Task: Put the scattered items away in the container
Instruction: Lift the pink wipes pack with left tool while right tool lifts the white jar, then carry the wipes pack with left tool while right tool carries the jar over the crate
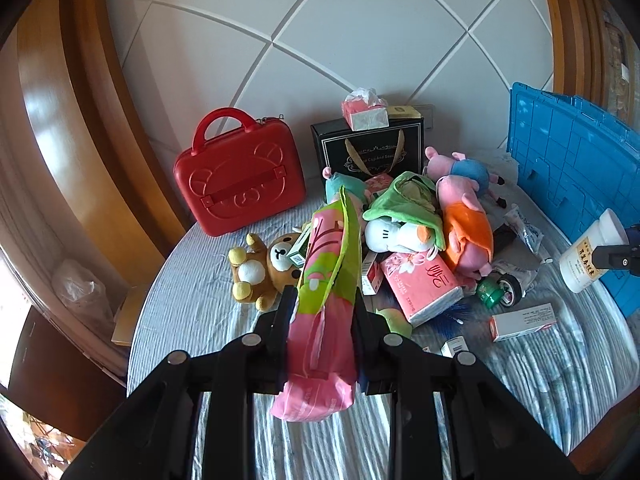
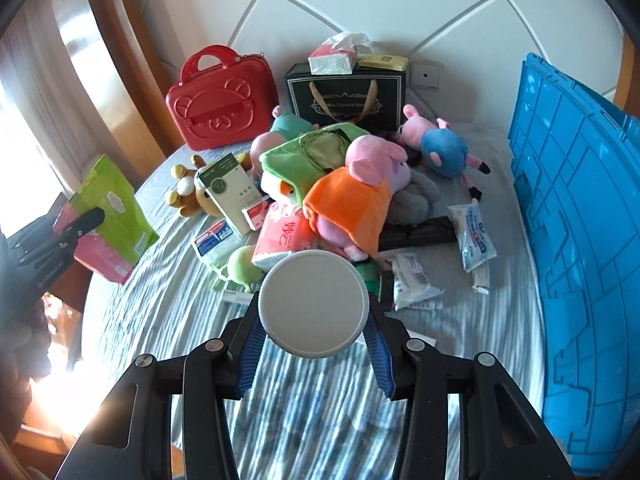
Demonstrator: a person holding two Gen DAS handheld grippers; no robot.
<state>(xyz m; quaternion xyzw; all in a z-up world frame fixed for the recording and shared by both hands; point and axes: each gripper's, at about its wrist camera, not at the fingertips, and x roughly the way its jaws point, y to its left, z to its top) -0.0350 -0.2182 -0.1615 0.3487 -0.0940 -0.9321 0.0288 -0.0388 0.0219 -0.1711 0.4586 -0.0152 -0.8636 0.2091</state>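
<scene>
My left gripper [image 1: 322, 300] is shut on a pink and green tissue pack [image 1: 326, 292], held above the table; the pack also shows at the left of the right wrist view [image 2: 114, 216]. My right gripper [image 2: 314, 312] is shut on a white bottle, and I see its round white cap [image 2: 314, 302] end on; its labelled body shows in the left wrist view [image 1: 592, 252]. A heap of plush toys [image 2: 352, 188], tissue packs and small boxes lies mid-table. The blue crate [image 2: 580, 216] stands at the right.
A red bear case [image 1: 240, 180] and a black gift bag [image 1: 368, 148] with a tissue box on top stand at the back by the wall. A brown teddy bear [image 1: 264, 268] lies left of the heap. Wooden frame runs along the left.
</scene>
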